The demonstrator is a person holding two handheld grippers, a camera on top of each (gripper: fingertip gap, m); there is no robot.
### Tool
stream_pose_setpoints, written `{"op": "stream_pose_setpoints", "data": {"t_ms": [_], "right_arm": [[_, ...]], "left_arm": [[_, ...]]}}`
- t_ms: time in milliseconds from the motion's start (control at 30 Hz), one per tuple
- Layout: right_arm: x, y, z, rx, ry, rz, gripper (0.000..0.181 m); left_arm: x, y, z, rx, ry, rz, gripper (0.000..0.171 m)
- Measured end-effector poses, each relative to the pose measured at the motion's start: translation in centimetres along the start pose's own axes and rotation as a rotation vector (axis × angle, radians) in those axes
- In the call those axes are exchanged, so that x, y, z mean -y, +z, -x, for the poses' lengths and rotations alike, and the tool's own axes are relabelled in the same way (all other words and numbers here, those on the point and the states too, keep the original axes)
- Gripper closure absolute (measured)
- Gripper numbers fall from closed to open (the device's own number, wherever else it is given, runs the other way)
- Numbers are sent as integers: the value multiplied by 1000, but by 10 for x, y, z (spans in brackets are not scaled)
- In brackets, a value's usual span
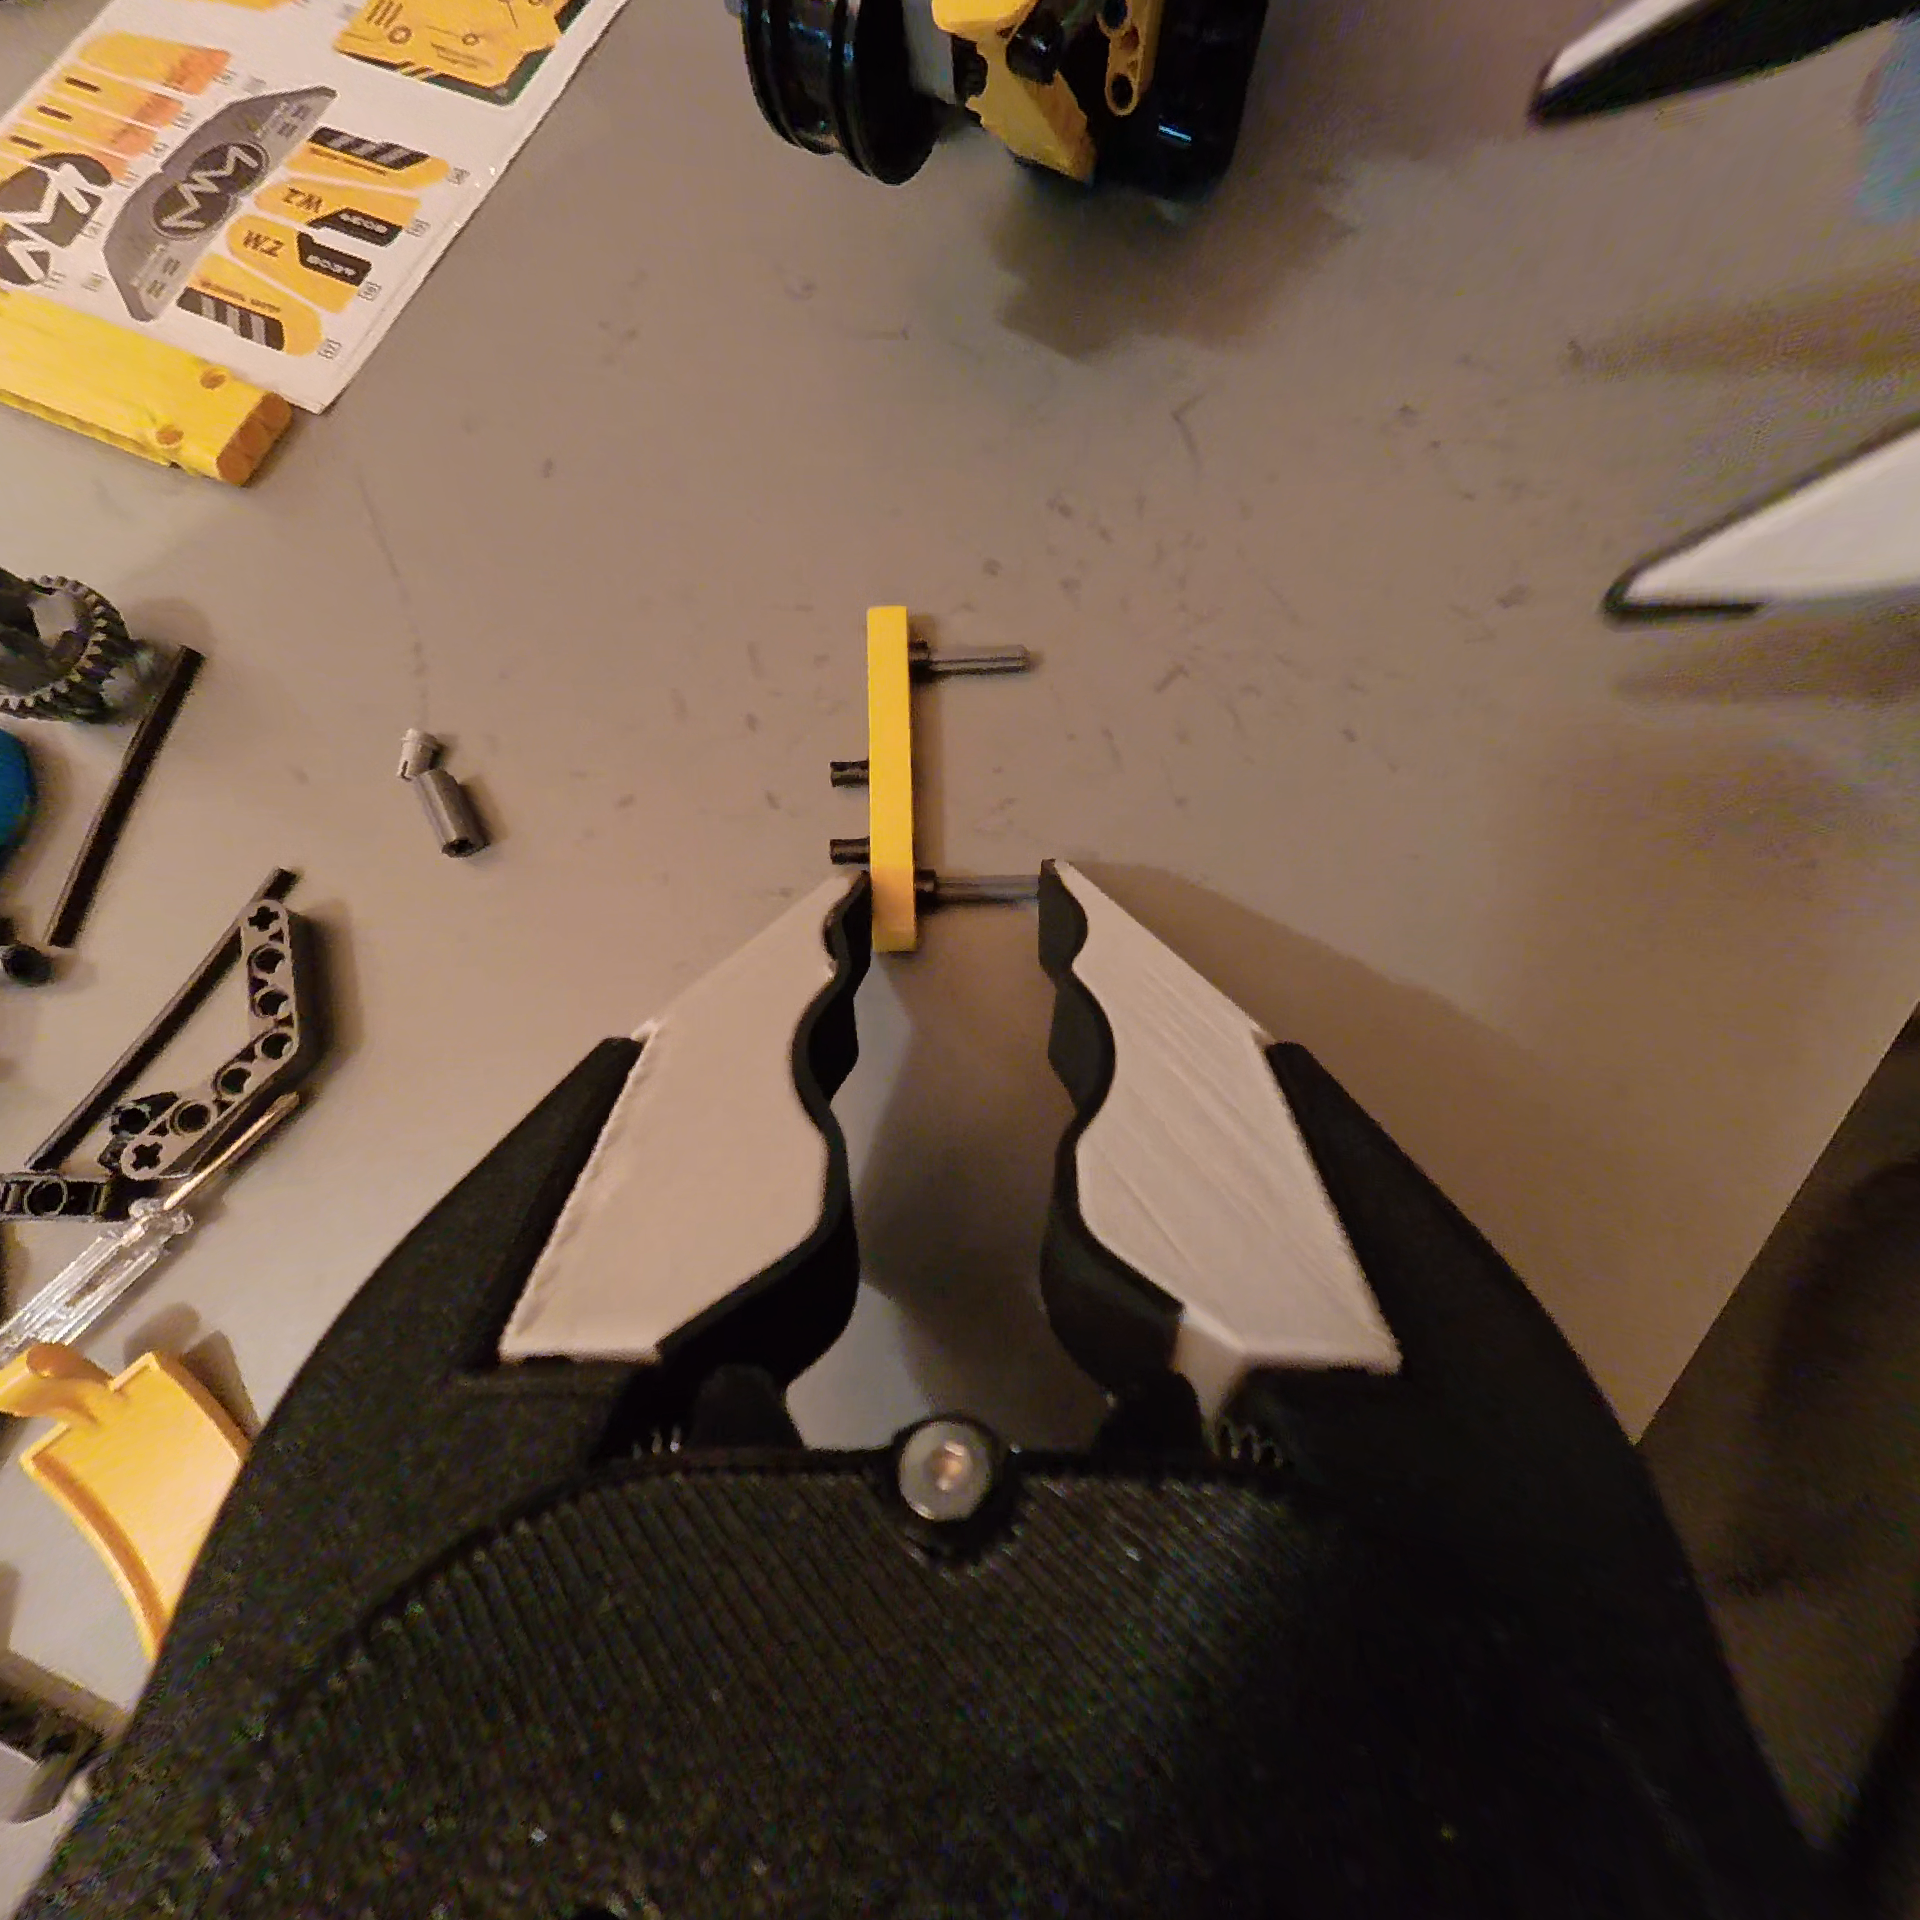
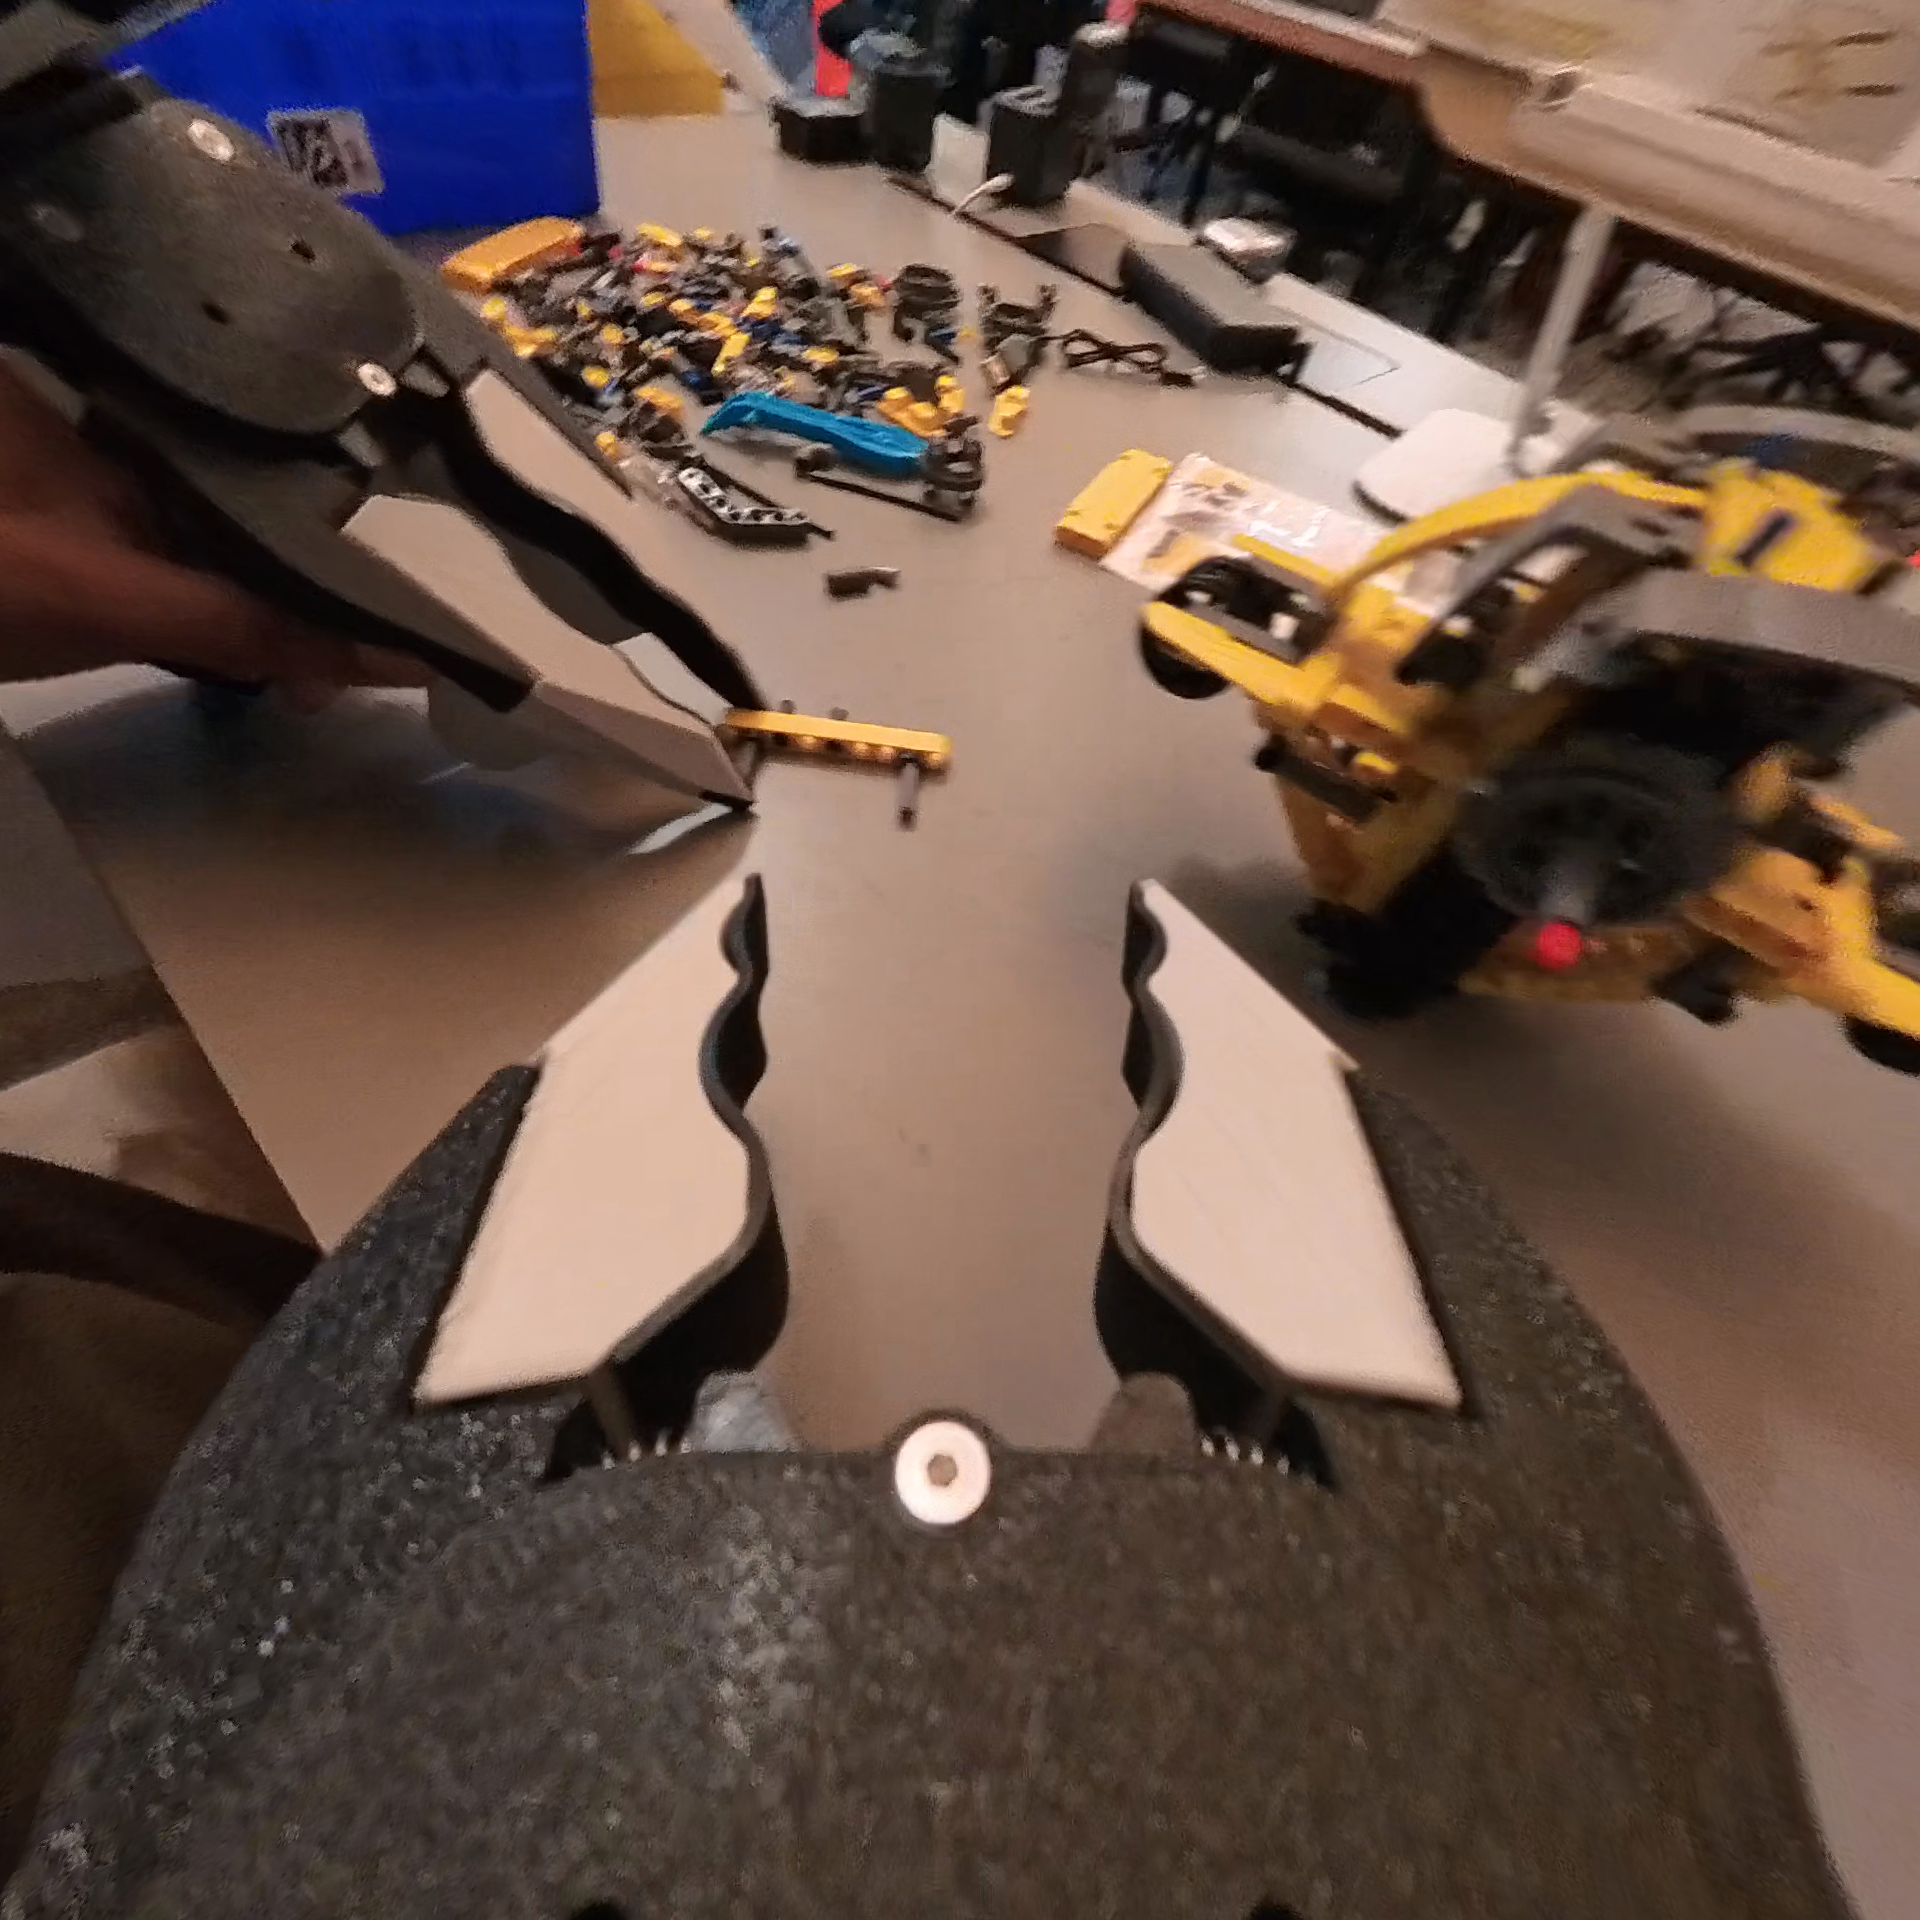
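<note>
A yellow beam (image 1: 891,779) with black pins and grey axles stuck through it stands on edge on the grey table (image 1: 1247,416). My left gripper (image 1: 956,878) is open, with its fingertips on either side of the beam's near end. The left finger (image 1: 847,914) is against the beam, and the right finger is at the tip of a grey axle. In the right wrist view the beam (image 2: 842,740) lies ahead, with the left gripper (image 2: 743,753) at its end. My right gripper (image 2: 945,888) is open and empty, a short way from the beam.
A yellow and black toy vehicle (image 2: 1558,727) stands to the right, its wheels also showing in the left wrist view (image 1: 997,83). A sticker sheet (image 1: 208,187), a black bent beam (image 1: 260,1018) and a grey connector (image 1: 442,795) lie to the left. A pile of loose parts (image 2: 779,343) and a blue bin (image 2: 416,104) are farther off. My left tips are roughly 8 centimetres from the grey connector (image 1: 442,795). The right camera catches it too, in the right wrist view (image 2: 854,576).
</note>
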State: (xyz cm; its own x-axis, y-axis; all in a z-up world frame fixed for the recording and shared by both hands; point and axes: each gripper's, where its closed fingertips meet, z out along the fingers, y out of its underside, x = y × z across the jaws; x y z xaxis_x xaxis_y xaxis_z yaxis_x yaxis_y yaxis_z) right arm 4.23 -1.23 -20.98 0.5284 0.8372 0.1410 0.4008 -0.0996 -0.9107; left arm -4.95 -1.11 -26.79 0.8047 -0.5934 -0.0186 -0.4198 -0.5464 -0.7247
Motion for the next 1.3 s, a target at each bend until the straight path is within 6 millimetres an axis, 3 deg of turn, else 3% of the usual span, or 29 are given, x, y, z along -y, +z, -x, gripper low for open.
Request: {"op": "stream_pose_setpoints", "data": {"t_ms": [133, 233, 367, 467, 667, 900, 1100, 1167, 1300], "right_arm": [[-5, 24, 11, 3, -94, 88, 110], [-7, 35, 9, -29, -148, 125, 107], [0, 38, 2, -80, -163, 91, 105], [11, 33, -8, -152, -182, 24, 105], [24, 21, -13, -248, -295, -83, 113], [11, 19, -12, -251, -332, -9, 115], [-3, 11, -19, -288, -390, 46, 145], [-4, 7, -16, -288, -432, 36, 170], [-5, 0, -19, -359, -540, 20, 174]], "left_arm": [[8, -3, -1, -15, -38, -50, 141], [31, -10, -17, -154, -147, -179, 141], [63, -25, -40, -397, -325, -352, 141], [76, -30, -49, -485, -391, -413, 141], [81, -27, -65, -548, -424, -391, 141], [77, -21, -79, -439, -244, -337, 141], [77, -17, -90, -450, -216, -327, 141], [82, -21, -95, -522, -259, -353, 143], [92, -34, -92, -679, -413, -428, 122]]}}
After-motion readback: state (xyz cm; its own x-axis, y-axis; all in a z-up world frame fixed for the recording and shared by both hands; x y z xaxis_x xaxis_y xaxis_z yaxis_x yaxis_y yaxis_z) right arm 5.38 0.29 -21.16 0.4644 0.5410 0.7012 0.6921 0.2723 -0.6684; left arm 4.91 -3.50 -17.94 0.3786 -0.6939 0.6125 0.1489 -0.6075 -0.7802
